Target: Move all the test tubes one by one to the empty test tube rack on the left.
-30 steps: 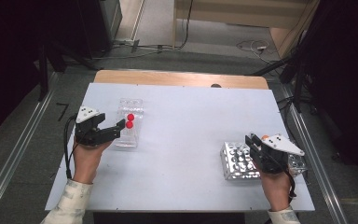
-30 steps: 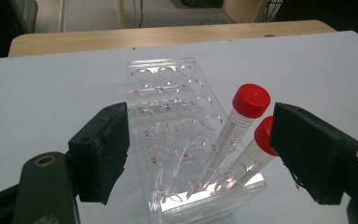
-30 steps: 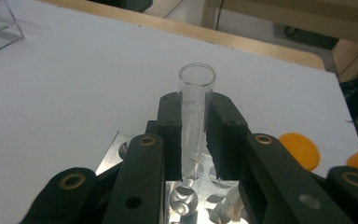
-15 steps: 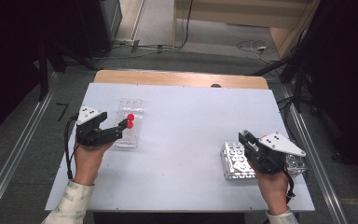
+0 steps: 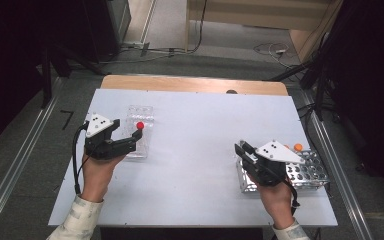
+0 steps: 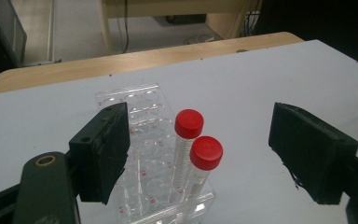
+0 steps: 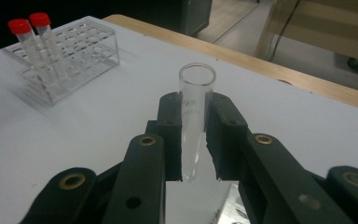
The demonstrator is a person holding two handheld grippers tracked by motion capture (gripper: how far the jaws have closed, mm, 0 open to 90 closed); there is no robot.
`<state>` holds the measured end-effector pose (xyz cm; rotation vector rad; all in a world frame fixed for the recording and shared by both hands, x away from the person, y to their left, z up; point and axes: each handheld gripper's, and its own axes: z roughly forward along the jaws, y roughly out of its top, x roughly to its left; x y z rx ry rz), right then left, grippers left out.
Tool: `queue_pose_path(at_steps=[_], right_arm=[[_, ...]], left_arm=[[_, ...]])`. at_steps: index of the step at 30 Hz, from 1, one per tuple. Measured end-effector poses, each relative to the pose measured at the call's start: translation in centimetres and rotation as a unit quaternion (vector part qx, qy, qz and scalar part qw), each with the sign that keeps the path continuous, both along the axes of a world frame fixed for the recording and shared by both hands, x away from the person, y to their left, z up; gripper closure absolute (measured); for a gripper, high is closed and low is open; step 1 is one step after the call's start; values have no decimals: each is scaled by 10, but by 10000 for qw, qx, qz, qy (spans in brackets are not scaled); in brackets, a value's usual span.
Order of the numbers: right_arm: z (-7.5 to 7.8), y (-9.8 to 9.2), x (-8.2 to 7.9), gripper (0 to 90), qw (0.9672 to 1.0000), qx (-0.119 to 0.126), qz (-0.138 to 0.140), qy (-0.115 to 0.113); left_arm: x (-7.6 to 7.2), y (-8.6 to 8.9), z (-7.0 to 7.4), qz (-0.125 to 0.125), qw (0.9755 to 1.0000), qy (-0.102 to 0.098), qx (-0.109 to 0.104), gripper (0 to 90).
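My right gripper: clamped on an uncapped clear tube; tube upright, long axis vertical, open mouth standing above my jaws
Where it hangs: just above the metal rack at the table's right near corner
My left gripper: jaws wide apart, nothing between the pads; two red-capped tubes stand ahead in the gap, untouched
Clear rack: far across the table from the tube I hold, up and to the left in my right gripper view; my left hand is much nearer it, just beside it
Turning point: I judge the tube must cross the white table leftward to that rack, staying upright
Hard to make out: the tube's tip is hidden between my jaws; the orange things behind my right gripper are partly covered; which wells are free I cannot tell
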<state>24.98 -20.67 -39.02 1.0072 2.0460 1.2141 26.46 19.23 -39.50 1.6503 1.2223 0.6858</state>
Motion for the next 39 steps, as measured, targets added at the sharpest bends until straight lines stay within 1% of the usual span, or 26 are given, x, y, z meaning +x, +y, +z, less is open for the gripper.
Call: queue_pose_path(at_steps=[8, 14, 16, 18, 21, 25, 29, 33, 38, 39], right_arm=[[-8, 30, 1, 734, 9993, -129, 326, 92], [-15, 53, 1, 734, 9977, -202, 637, 78], [-19, 61, 1, 733, 9971, -220, 709, 143], [-24, 71, 2, 733, 9960, -299, 827, 168], [-30, 84, 2, 734, 9945, -341, 968, 234], [-35, 97, 3, 733, 9927, -250, 1147, 285], [-40, 110, 7, 734, 9918, -253, 1195, 365], [-42, 120, 9, 734, 9907, -250, 1274, 395], [-43, 129, 11, 734, 9897, -209, 1363, 389], [-43, 130, 10, 733, 9895, -223, 1372, 396]], left_arm=[[-5, -10, 4, -162, 9998, -77, -12, 211], [-12, -27, 6, -448, 9989, -123, 45, 222], [-13, -35, 6, -551, 9983, -136, 112, 222], [-14, -43, 4, -673, 9975, -119, 179, 222], [-16, -53, 2, -812, 9964, -100, 196, 224], [-18, -64, -1, -1012, 9946, -67, 235, 234], [-19, -72, -4, -1196, 9926, 2, 224, 252], [-20, -77, -7, -1386, 9902, 65, 133, 306], [-21, -80, -8, -1582, 9874, 82, 45, 442], [-21, -81, -8, -1653, 9862, 97, -2, 476]])
